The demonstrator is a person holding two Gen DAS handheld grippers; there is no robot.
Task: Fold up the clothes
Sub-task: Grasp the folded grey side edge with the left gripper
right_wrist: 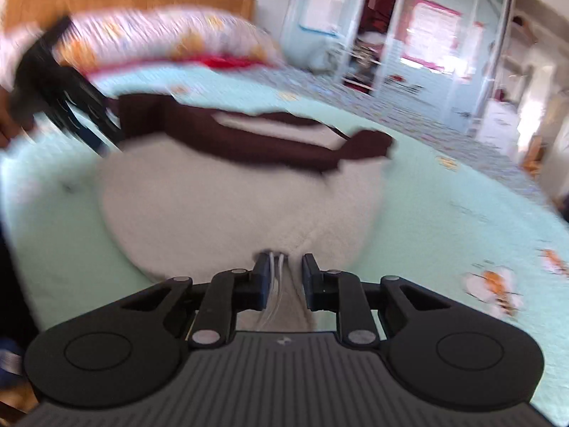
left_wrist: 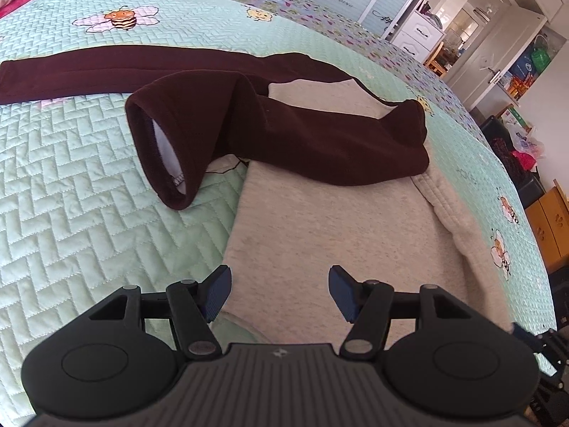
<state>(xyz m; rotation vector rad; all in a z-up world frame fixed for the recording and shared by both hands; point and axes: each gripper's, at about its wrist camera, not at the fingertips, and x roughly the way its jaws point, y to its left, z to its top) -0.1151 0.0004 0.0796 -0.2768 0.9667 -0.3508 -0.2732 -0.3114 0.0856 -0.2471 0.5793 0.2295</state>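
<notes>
The left claw (left_wrist: 279,293) hovers with its jaws wide apart and nothing between them, directly over the near part of the pale fleece (left_wrist: 320,235) that lies flat on the quilt (left_wrist: 89,213). The right claw (right_wrist: 284,281) has its jaws drawn close with a fold of the fleece (right_wrist: 227,206) and white cords between them; it appears to pinch that near edge, though the blur leaves the contact unsure. From both claws the fleece spreads straight ahead. Beyond it the dark trousers (left_wrist: 313,138) lie crosswise, long axis left to right, one leg resting on the far part of the fleece, its open cuff (left_wrist: 160,153) turned toward the left claw, the other leg flat on the quilt behind. The left claw, empty, looks nearer to that cuff
</notes>
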